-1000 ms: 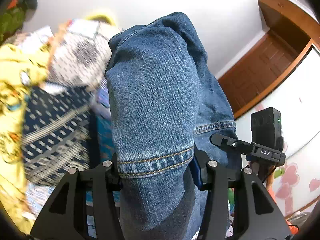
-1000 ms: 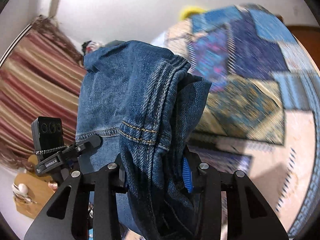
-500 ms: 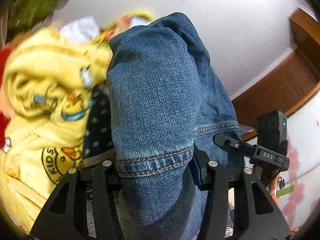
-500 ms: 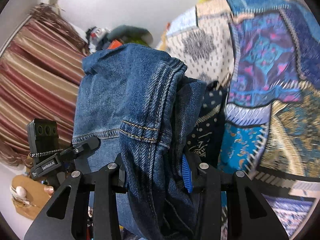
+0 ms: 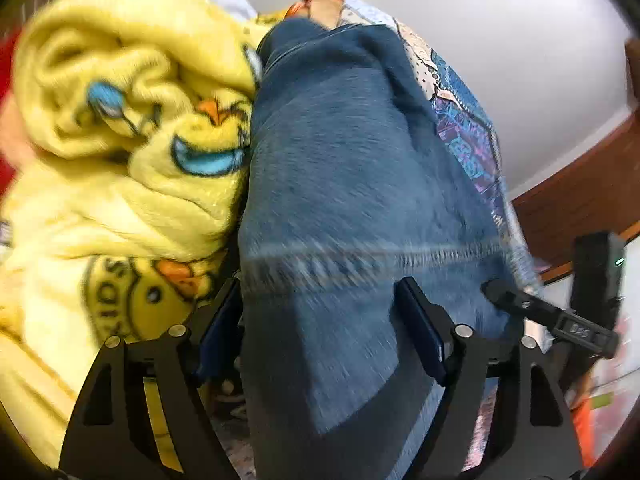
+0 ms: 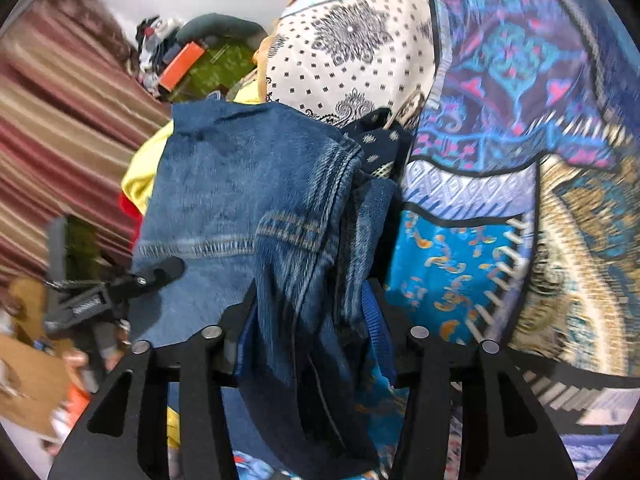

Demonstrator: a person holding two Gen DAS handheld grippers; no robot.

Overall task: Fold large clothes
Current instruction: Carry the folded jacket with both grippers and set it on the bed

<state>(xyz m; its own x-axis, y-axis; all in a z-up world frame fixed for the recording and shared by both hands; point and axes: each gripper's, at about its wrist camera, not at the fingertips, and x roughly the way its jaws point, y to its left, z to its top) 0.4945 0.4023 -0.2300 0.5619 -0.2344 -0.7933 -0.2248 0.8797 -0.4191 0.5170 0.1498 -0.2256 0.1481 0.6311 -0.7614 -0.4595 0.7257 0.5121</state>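
A pair of blue denim jeans fills the left wrist view, draped forward over my left gripper, which is shut on a hemmed part of them. In the right wrist view the same jeans hang bunched over my right gripper, which is shut on a thick fold with a seam. The other gripper shows at each view's edge, close beside: at the right in the left view, at the left in the right view. The jeans lie against the bedding ahead.
A yellow fleece blanket with cartoon prints is bunched left of the jeans. A patchwork bedspread in blue, white and gold spreads ahead and right. Striped curtains hang at the left. A wooden door frame is at the right.
Both grippers have swung down and forward with the jeans toward the bed. The yellow blanket and bedspread now fill the views, and the jeans lie lower against them.
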